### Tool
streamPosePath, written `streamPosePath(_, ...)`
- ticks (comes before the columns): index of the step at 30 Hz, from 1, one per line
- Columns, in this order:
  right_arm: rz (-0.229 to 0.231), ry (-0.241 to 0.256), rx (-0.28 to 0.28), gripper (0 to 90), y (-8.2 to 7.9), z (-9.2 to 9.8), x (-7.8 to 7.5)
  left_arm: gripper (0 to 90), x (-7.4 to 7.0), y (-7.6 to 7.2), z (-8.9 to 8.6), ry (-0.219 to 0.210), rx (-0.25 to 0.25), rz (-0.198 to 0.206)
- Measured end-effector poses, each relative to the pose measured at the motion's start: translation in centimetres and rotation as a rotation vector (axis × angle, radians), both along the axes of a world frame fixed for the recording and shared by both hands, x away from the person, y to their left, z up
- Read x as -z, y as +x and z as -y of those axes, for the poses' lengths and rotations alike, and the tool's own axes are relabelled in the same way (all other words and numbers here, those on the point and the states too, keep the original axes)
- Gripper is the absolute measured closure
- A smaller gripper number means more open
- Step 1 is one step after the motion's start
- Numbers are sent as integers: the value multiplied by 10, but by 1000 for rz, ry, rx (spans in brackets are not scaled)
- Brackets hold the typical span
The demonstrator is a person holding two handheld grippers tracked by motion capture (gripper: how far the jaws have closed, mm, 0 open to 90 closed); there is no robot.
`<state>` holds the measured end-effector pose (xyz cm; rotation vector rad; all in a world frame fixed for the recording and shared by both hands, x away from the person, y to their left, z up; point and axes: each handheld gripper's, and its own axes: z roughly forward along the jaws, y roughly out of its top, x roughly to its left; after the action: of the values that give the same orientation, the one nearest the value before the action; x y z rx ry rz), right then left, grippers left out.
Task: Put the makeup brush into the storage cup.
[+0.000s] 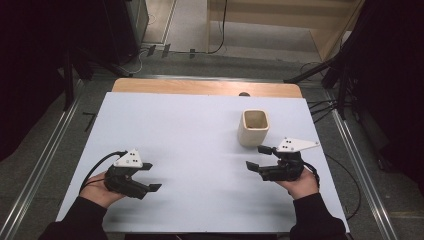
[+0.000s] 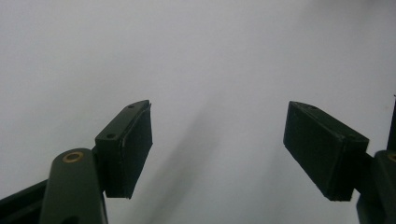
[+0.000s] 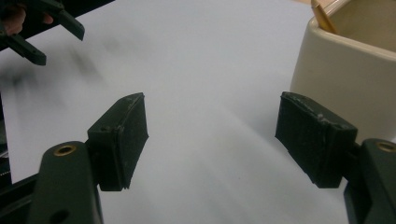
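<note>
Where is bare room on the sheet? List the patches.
The middle of the white sheet, between the left tool and the right tool, is bare. So is the far left, left of the cup. It is tight only between the cup and the right tool.

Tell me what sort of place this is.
Probably a lab or recording studio set up for manipulation data. A white-topped table holds just one cream cup, black curtains hang on both sides, and cables trail over the floor beyond it.
</note>
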<state>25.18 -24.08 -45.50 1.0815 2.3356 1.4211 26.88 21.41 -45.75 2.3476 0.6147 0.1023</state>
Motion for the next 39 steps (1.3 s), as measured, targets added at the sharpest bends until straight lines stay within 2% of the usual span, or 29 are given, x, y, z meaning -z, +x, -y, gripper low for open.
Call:
streamPosePath(5, 3, -5, -17, 260, -4, 0, 4, 245, 0, 0, 0, 1, 1, 0)
streamPosePath(18, -10, -24, -11, 257, -11, 8, 10, 245, 0, 0, 0, 0, 1, 1)
streamPosePath(29, -36, -7, -11, 257, -7, 10, 16, 245, 0, 0, 0, -1, 2, 1)
streamPosePath(39, -43, -26, -20, 257, -7, 9, 18, 245, 0, 0, 0, -1, 0, 2)
